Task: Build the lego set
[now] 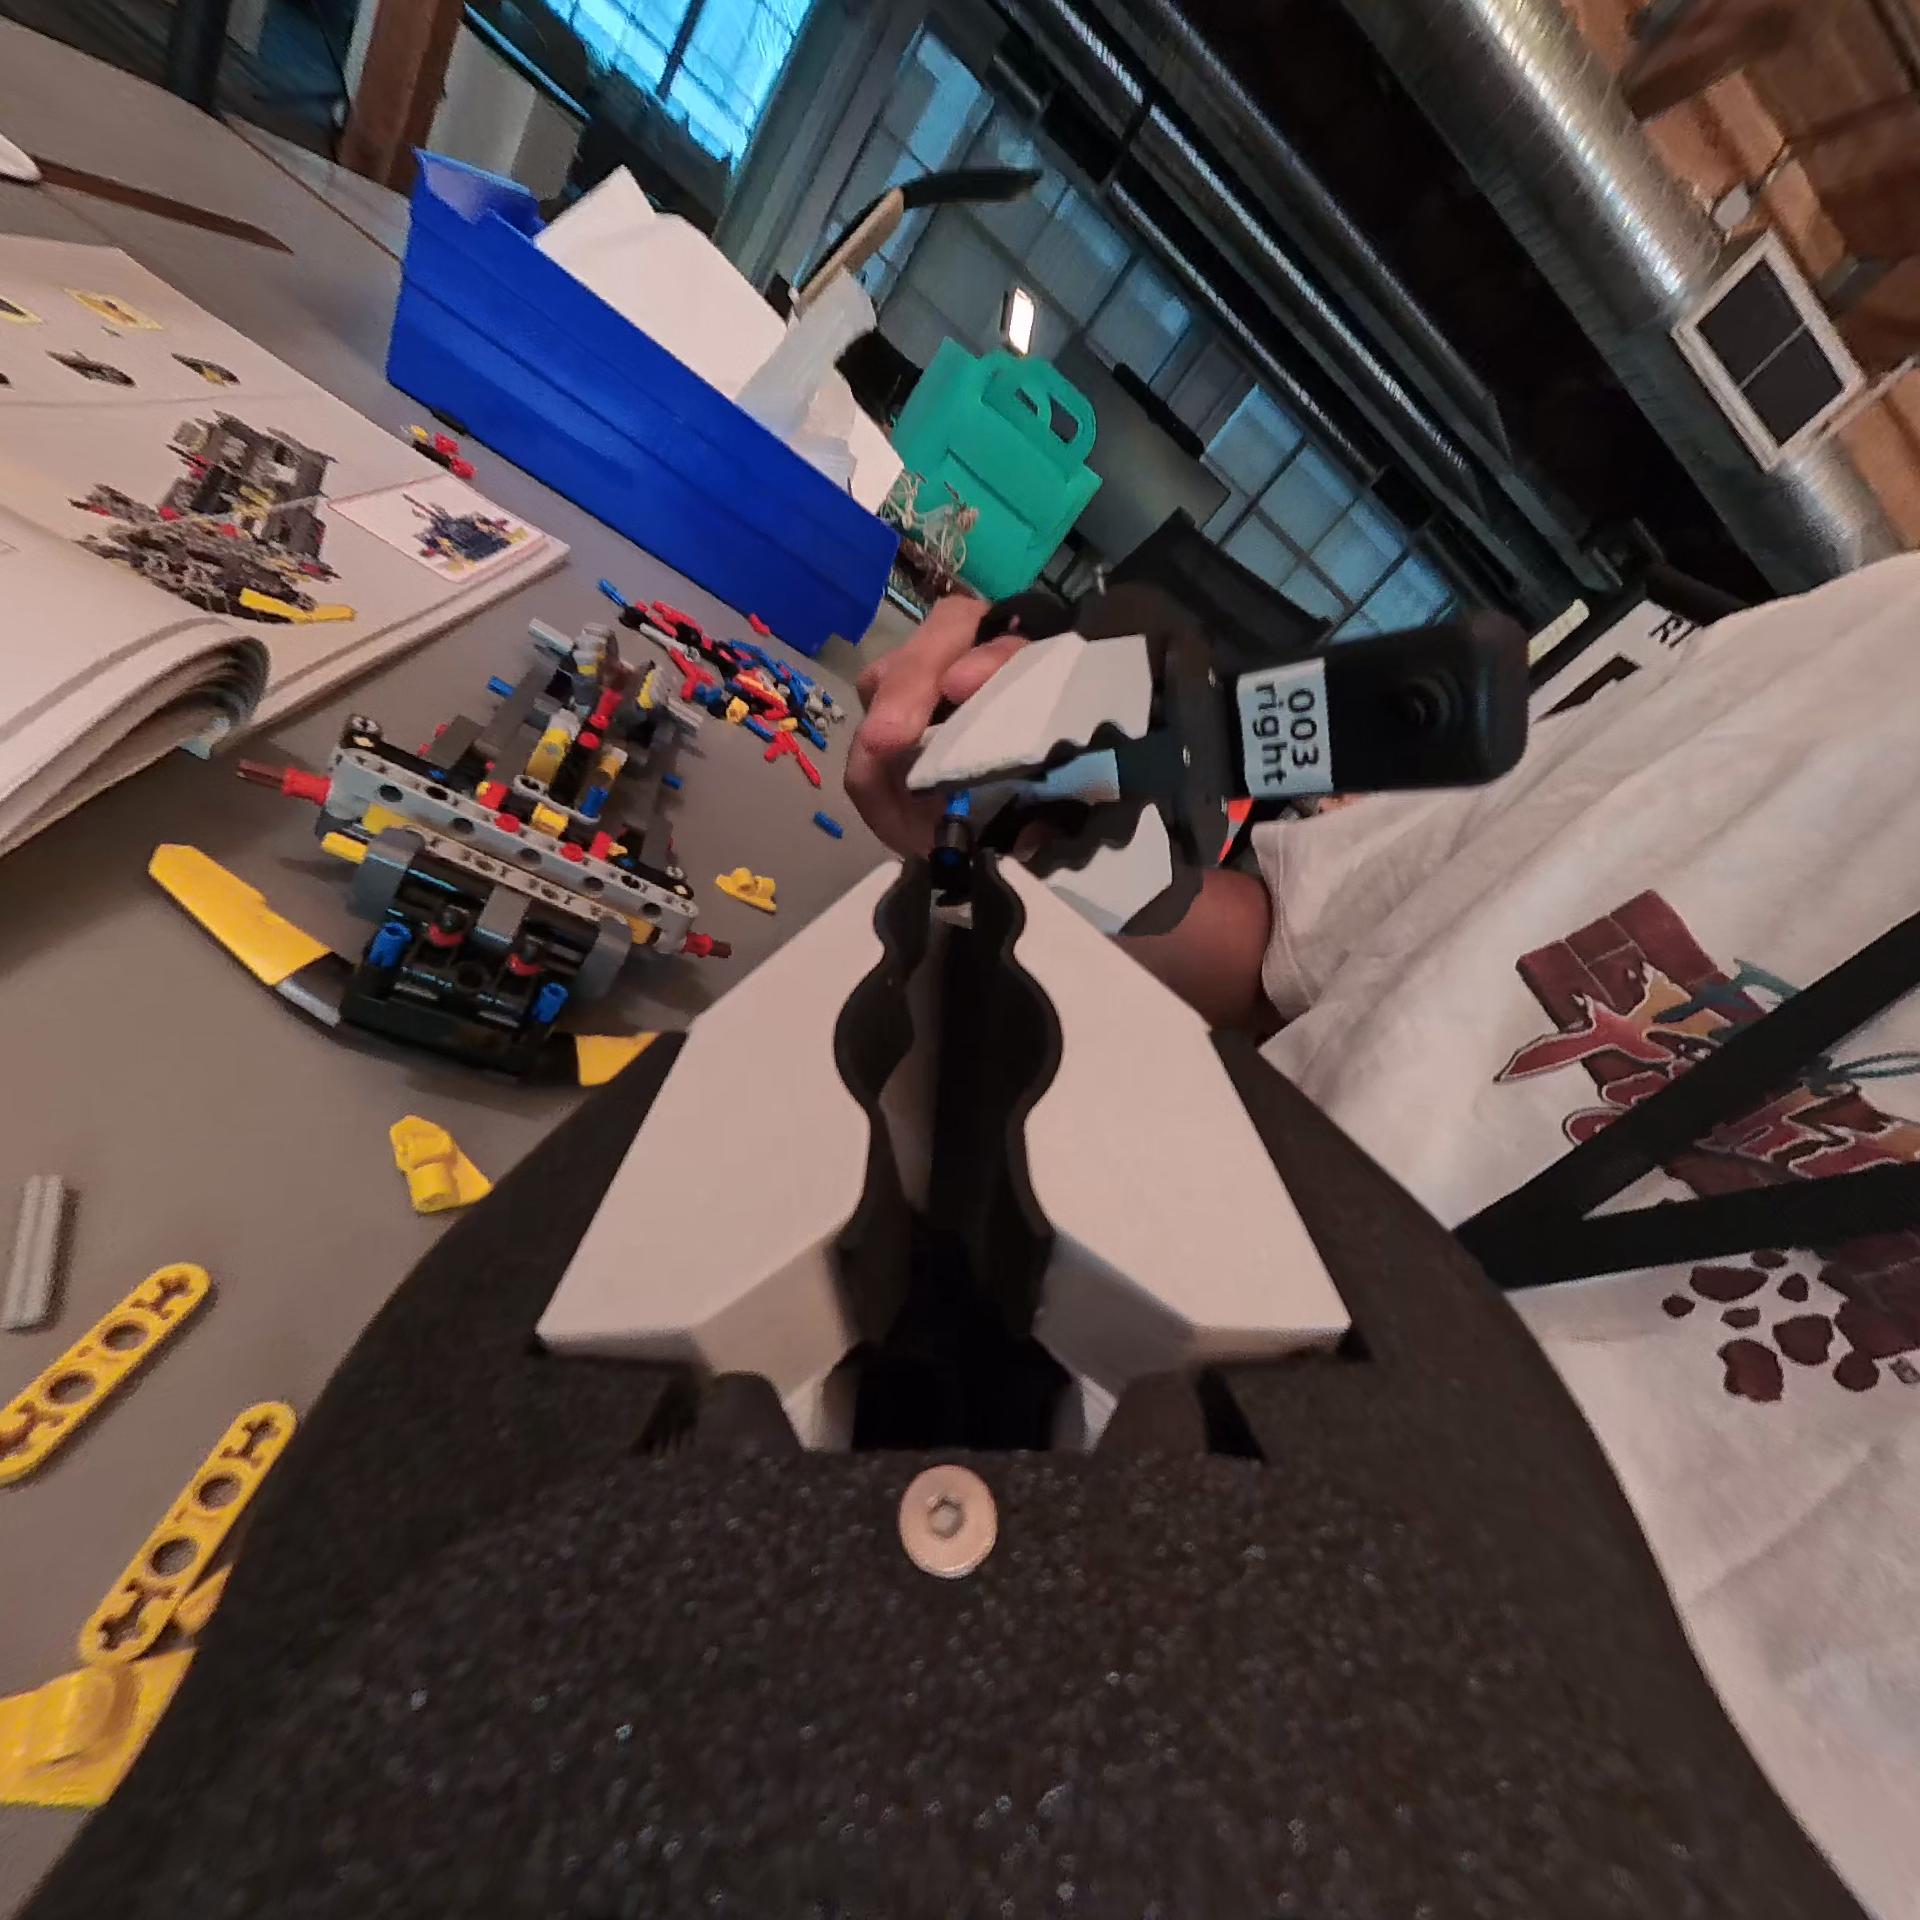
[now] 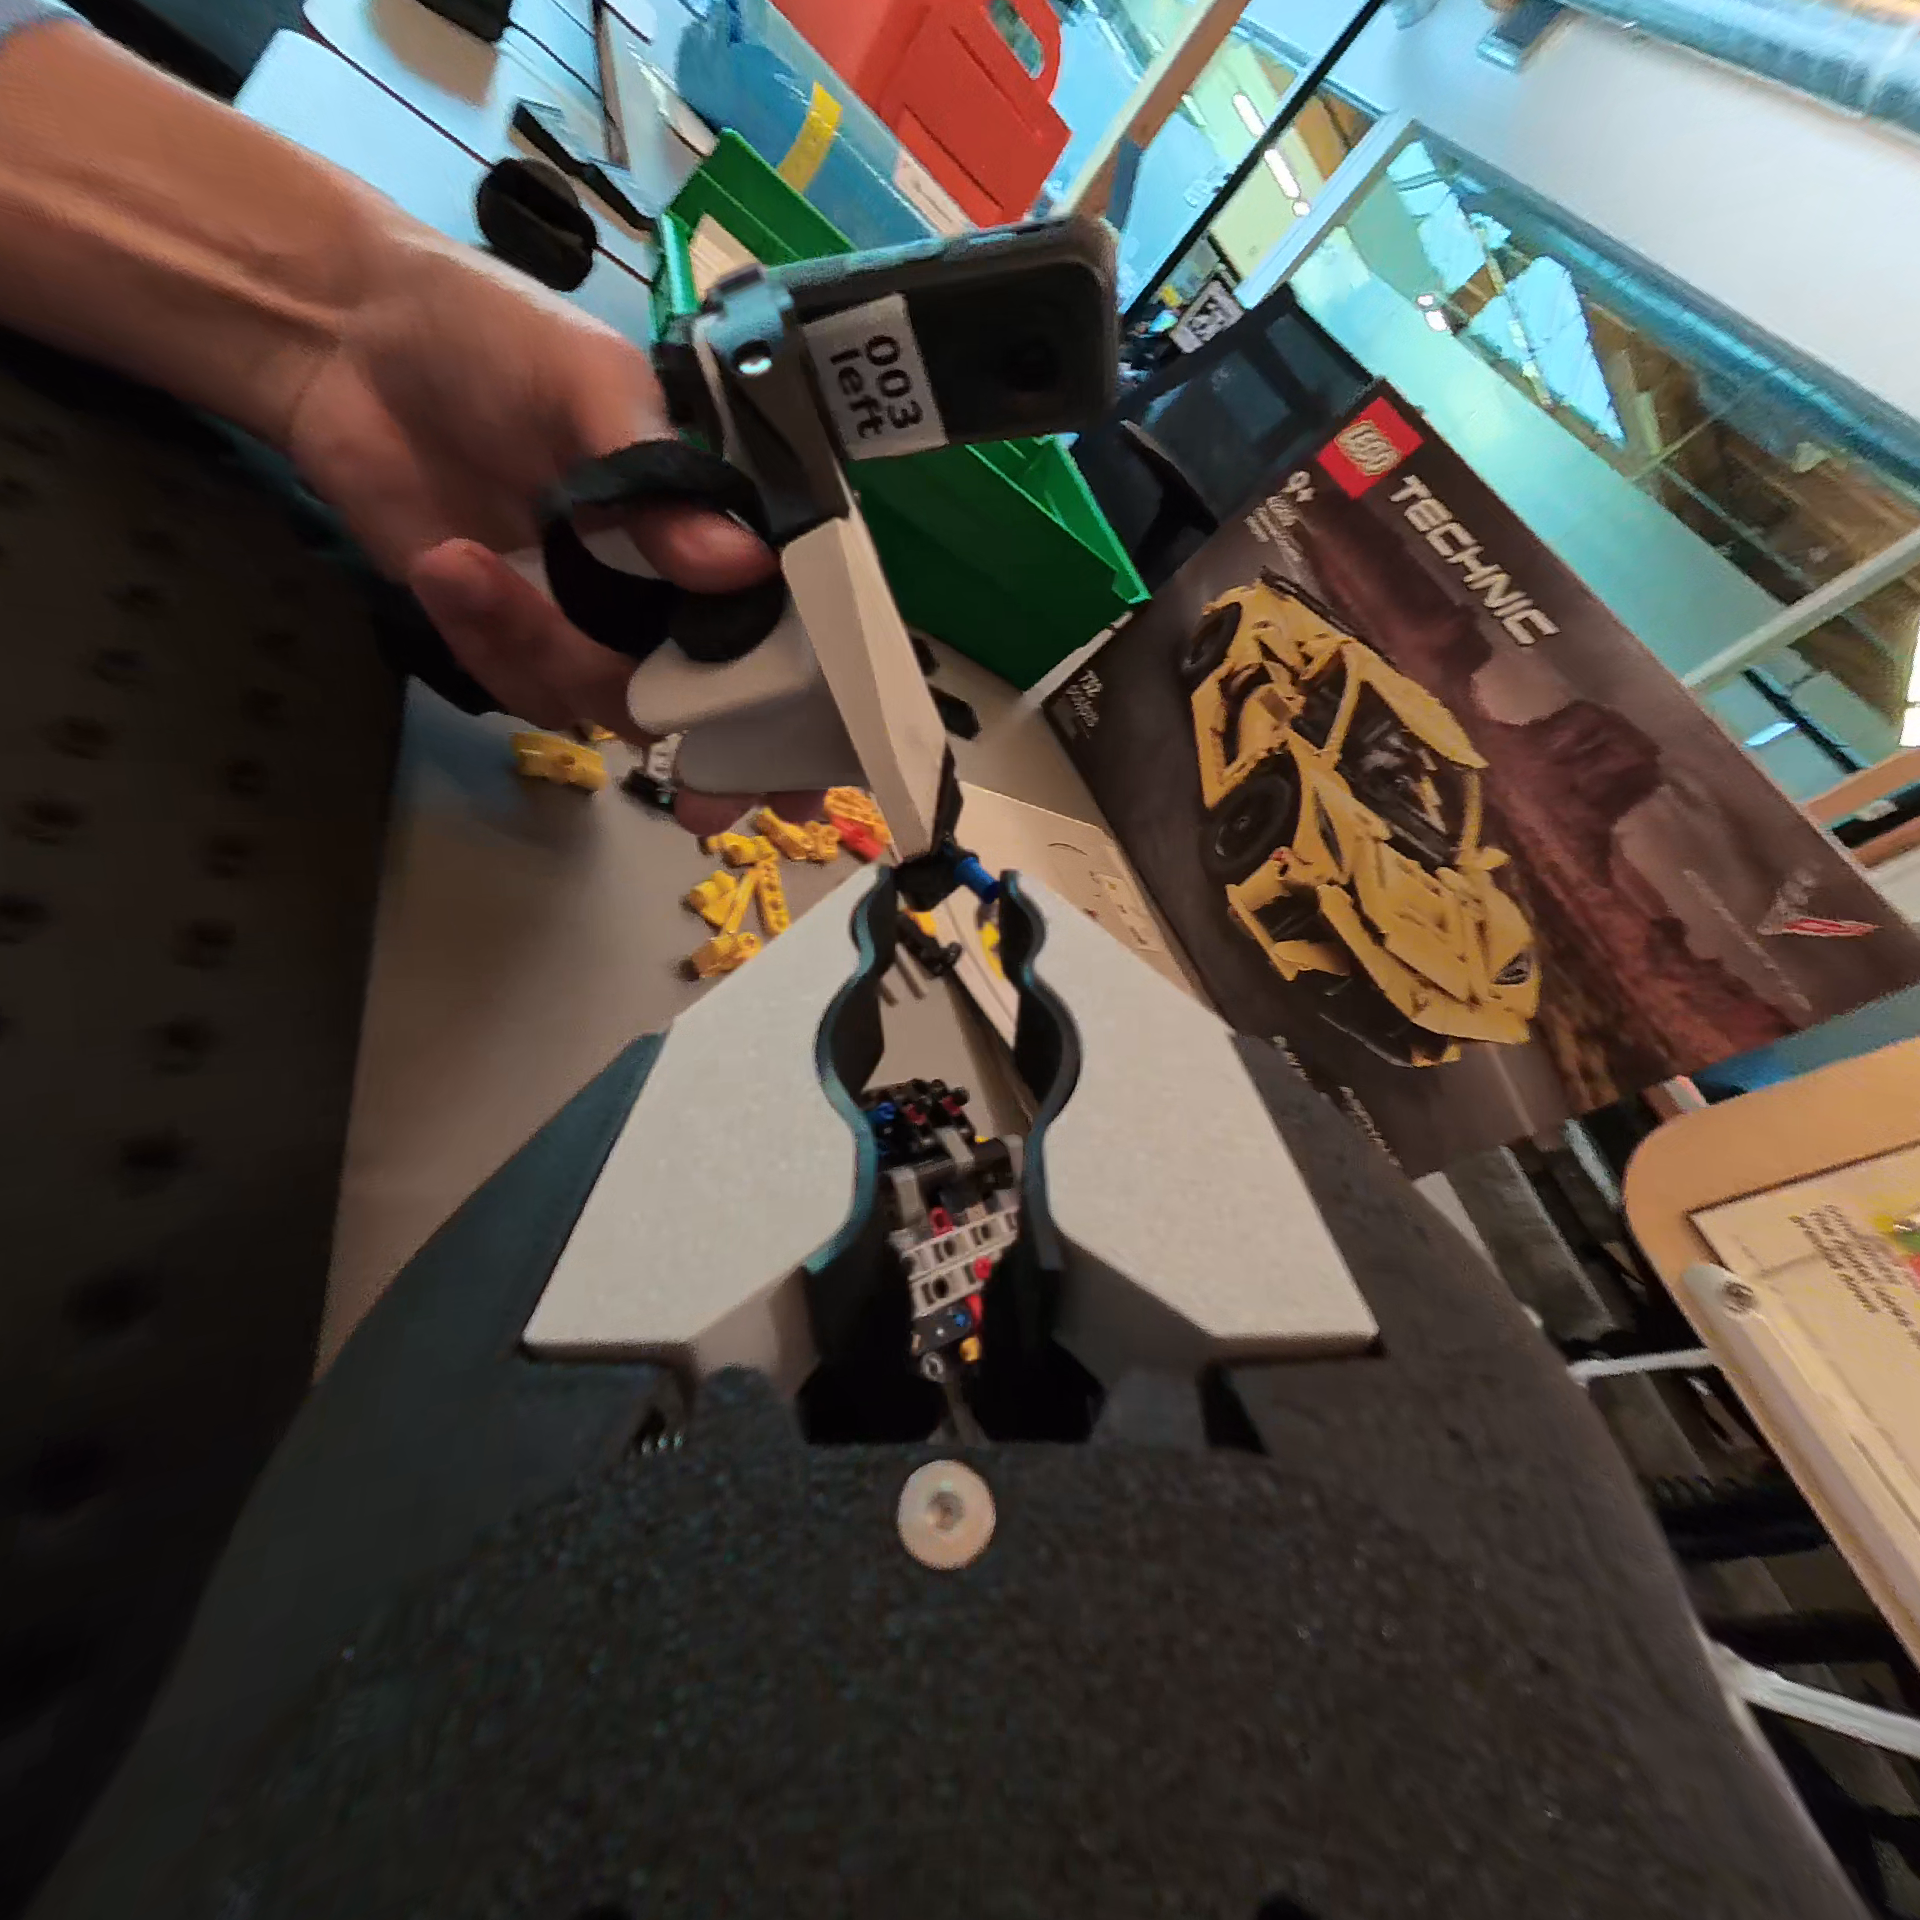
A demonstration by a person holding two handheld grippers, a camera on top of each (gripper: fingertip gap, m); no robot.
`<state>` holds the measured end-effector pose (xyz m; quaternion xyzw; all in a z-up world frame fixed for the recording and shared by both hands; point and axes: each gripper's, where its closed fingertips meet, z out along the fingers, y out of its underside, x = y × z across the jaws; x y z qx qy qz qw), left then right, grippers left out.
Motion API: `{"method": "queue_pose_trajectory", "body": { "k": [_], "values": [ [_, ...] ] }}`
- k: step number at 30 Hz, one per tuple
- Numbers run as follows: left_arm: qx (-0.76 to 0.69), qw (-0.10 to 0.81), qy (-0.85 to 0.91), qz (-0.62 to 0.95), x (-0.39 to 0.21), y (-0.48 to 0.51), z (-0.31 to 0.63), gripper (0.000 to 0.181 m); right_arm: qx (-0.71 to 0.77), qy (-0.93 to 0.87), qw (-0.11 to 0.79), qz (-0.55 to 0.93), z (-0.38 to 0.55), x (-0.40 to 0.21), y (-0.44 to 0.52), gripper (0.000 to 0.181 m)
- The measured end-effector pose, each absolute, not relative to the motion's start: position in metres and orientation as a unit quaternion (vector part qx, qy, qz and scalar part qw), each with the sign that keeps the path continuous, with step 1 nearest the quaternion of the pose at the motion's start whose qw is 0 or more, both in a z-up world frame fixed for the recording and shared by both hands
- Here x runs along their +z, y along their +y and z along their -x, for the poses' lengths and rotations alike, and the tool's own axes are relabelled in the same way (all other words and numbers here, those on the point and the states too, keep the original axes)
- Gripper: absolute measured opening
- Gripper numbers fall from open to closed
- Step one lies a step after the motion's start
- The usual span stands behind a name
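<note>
My left gripper point(image 1: 948, 883) is shut on a small black connector point(image 1: 948, 857) and holds it above the table. A blue pin point(image 1: 957, 805) sticks out of the connector. My right gripper point(image 2: 948, 891) has come in from the side, and its narrow jaws close around the blue pin point(image 2: 974, 873) and the connector point(image 2: 920, 881). The right gripper also shows in the left wrist view point(image 1: 971, 805), and the left gripper shows in the right wrist view point(image 2: 920, 857). The partly built grey and black model point(image 1: 499, 862) lies on the table to the left.
An open instruction booklet point(image 1: 156, 582), a blue bin point(image 1: 623, 436) and a pile of small pins point(image 1: 748, 686) lie beyond the model. Yellow beams point(image 1: 104, 1361) and loose yellow parts point(image 2: 738, 894) lie on the table. The set's box point(image 2: 1403, 790) and a green bin point(image 2: 966, 540) stand behind. The grippers are tip to tip, or close to it.
</note>
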<state>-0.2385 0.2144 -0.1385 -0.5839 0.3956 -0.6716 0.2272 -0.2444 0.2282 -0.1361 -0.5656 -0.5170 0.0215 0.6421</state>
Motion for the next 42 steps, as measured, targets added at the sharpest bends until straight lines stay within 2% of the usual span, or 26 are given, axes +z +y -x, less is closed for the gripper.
{"method": "queue_pose_trajectory", "body": {
  "k": [10, 18, 24, 26, 28, 42],
  "values": [
    [-0.686, 0.313, 0.355, 0.552, -0.109, 0.222, 0.234, 0.008, 0.0, -0.444, 0.695, 0.566, 0.243, -0.109, 0.235, 0.018],
    [-0.712, 0.313, 0.314, 0.545, -0.102, 0.231, 0.237, 0.002, -0.002, -0.434, 0.7, 0.567, 0.244, -0.107, 0.235, 0.018],
    [-0.716, 0.297, 0.32, 0.544, -0.105, 0.226, 0.234, 0.016, 0.003, -0.427, 0.702, 0.569, 0.242, -0.106, 0.237, 0.018],
    [-0.714, 0.295, 0.325, 0.546, -0.106, 0.224, 0.232, 0.016, 0.01, -0.426, 0.703, 0.57, 0.242, -0.105, 0.236, 0.018],
    [-0.715, 0.298, 0.324, 0.543, -0.105, 0.224, 0.232, 0.007, 0.016, -0.424, 0.704, 0.57, 0.243, -0.105, 0.236, 0.018],
    [-0.703, 0.304, 0.328, 0.553, -0.108, 0.228, 0.234, 0.006, 0.067, -0.415, 0.686, 0.593, 0.242, -0.11, 0.235, 0.02]
  ]
}}
